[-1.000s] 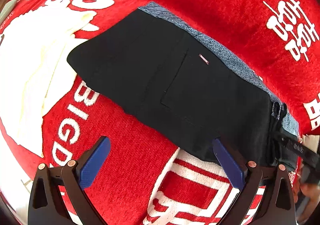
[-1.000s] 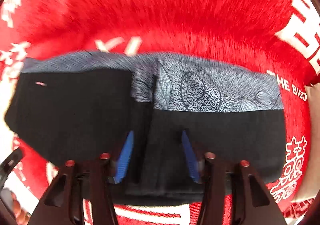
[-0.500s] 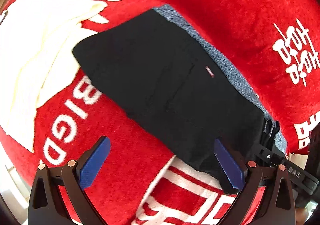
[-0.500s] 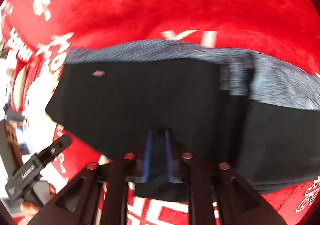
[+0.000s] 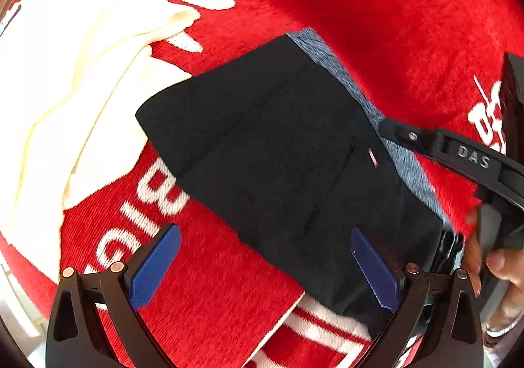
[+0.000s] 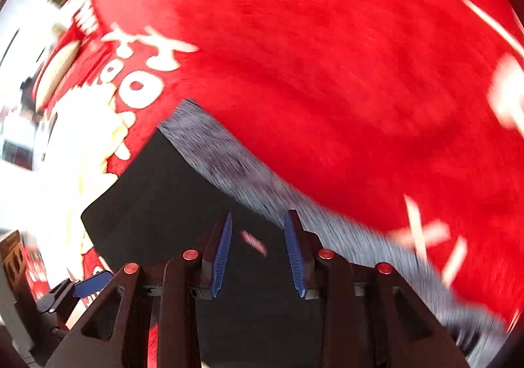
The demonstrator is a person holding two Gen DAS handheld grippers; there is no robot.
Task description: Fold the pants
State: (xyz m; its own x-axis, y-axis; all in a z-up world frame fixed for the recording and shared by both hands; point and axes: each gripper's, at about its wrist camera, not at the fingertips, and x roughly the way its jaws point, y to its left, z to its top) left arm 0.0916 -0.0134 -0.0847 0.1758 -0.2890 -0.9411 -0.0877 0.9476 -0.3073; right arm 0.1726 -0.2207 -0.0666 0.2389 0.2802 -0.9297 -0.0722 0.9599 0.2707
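Note:
The black pants [image 5: 278,152] with a blue-grey patterned side panel [image 5: 402,152] lie folded in a compact rectangle on the red blanket [image 5: 376,24]. My left gripper [image 5: 265,266] is open and empty, its right finger over the near edge of the pants. My right gripper [image 6: 258,250] is open a little above the black fabric [image 6: 157,204], holding nothing; it also shows at the right in the left wrist view [image 5: 465,155]. A small tag [image 5: 372,156] marks the back pocket.
A cream-white garment [image 5: 65,89] lies on the blanket just left of the pants. The red blanket has white lettering [image 5: 154,201] and covers the whole surface. The person's hand [image 5: 491,266] is at the right edge.
My right gripper, shut on a fold of the pants half a second ago, has opened and let go after carrying it over to the left. The pants are now a shorter rectangle.

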